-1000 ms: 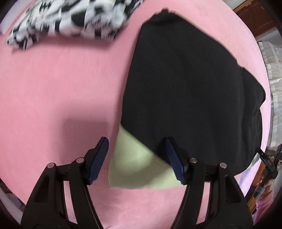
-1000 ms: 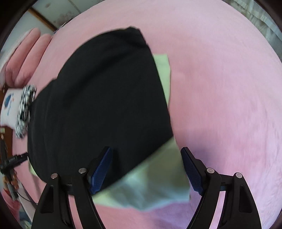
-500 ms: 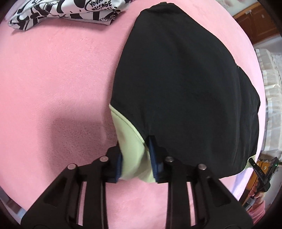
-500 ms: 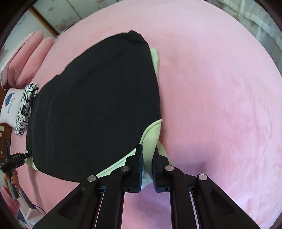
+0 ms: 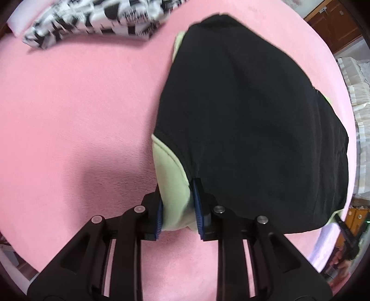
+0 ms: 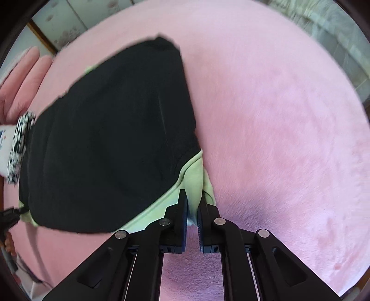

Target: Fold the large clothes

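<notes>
My left claw (image 5: 178,208) is clamped on a pale green corner of the big black garment (image 5: 254,129), its blue pads pinching the fabric from both sides. My right claw (image 6: 192,216) is pinched tight on the matching green corner at the garment's other side, jaws nearly together with the cloth (image 6: 194,183) bunched between them.

Beyond both claws I see the pink bed cover (image 5: 76,111), a plush surface filling most of each view. The black garment lies spread on it, reaching from the pads away toward the far edge, with the green lining peeking out along its near hem and at one far corner (it looks like a two-tone piece, black over green).

Far ahead and to the left of my left claw sits a black-and-white patterned garment (image 5: 97,20), blurred. From my right claw it shows at the far left, beside pink pillows (image 6: 25,78).
</notes>
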The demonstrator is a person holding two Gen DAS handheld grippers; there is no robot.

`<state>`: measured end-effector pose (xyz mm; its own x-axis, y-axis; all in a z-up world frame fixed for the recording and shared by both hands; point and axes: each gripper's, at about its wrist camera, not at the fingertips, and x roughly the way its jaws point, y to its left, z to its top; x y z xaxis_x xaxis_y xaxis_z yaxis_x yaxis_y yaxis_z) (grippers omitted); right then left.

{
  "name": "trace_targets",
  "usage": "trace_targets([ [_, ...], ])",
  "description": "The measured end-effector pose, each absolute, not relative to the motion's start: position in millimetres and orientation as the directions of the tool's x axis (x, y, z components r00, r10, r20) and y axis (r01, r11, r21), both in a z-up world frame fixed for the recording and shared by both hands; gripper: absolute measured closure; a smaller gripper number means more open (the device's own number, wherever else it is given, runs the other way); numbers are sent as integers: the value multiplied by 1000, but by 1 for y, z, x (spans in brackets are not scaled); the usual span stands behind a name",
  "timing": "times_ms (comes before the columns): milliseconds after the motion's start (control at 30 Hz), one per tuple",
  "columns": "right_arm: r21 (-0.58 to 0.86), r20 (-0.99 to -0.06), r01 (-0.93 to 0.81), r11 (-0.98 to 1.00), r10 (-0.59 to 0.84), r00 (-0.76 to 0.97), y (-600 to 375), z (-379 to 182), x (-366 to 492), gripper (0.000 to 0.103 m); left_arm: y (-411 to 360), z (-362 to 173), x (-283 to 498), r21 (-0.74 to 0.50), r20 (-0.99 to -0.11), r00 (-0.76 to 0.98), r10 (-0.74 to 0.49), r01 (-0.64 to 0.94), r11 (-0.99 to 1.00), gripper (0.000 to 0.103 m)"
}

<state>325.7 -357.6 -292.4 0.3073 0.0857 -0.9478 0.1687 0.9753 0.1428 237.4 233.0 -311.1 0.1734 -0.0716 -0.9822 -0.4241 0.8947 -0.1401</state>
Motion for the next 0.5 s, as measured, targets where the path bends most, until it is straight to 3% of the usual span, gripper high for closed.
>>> trace_targets([
  [33, 149, -943, 180, 972, 85, 321, -359, -283, 324, 92, 228, -302, 234, -91, -984, 175, -18, -418, 904, 83],
  [100, 125, -940, 187, 974, 56, 337, -354, -268, 323, 71, 220, -281, 227, -19, -984, 172, 57, -410, 912, 82],
  [167, 88, -922, 166, 982, 17, 387, -344, -247, 319, 64, 212, -264, 221, 27, -977, 181, 110, -411, 911, 82],
  [267, 66, -900, 92, 994, 20, 436, -323, -211, 324, 63, 189, -235, 217, 42, -966, 222, 132, -371, 928, 82],
  [433, 175, -884, -119, 977, 209, 418, -269, -193, 322, 64, 138, -193, 244, -137, -953, 297, -55, -262, 955, 83],
  [467, 194, -882, -147, 970, 237, 406, -258, -195, 321, 68, 121, -197, 247, -173, -950, 295, -98, -239, 956, 88],
  [500, 215, -881, -167, 962, 264, 393, -244, -199, 320, 80, 107, -199, 250, -197, -948, 291, -129, -218, 956, 92],
])
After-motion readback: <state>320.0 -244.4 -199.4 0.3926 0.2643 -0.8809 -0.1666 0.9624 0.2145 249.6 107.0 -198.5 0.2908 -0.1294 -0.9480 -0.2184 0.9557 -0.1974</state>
